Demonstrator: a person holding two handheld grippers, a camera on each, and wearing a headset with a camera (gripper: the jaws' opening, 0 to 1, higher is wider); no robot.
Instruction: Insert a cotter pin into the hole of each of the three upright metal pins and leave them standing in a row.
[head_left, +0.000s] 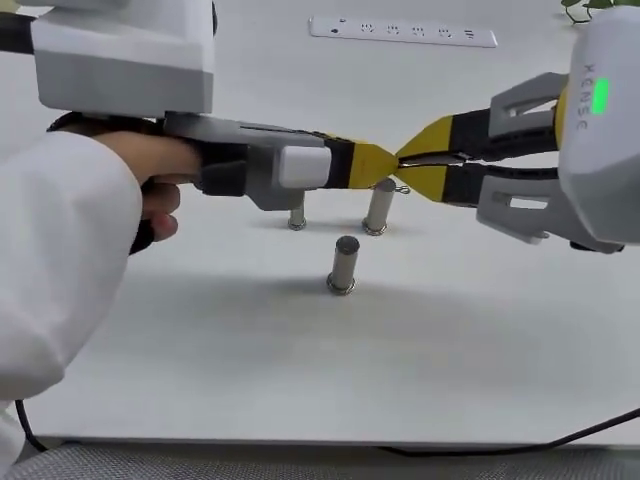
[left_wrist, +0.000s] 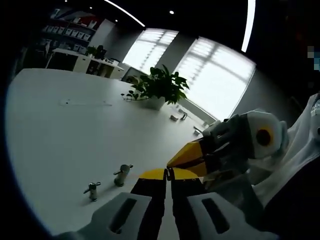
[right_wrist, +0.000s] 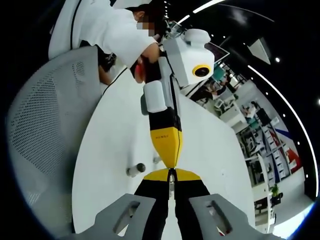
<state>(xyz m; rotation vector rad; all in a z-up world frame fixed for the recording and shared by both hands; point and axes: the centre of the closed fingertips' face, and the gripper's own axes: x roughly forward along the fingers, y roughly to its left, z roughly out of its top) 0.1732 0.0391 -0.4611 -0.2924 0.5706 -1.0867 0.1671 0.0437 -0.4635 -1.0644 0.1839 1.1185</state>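
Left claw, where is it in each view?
Head view: the left claw reaches in from the left, tips at upper centre.
Left gripper view: left claw rises at bottom centre.
Right gripper view: left claw enters from the top, tips at centre.
Shared landmark: the right claw, meeting it tip to tip.

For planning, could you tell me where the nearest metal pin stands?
The nearest metal pin stands centre in head view, in front of two other pins.

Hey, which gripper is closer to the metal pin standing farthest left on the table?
Left. The left gripper stretches right over the leftmost pin. The right gripper comes in from the right, its tips meeting the left's above the next pin along.
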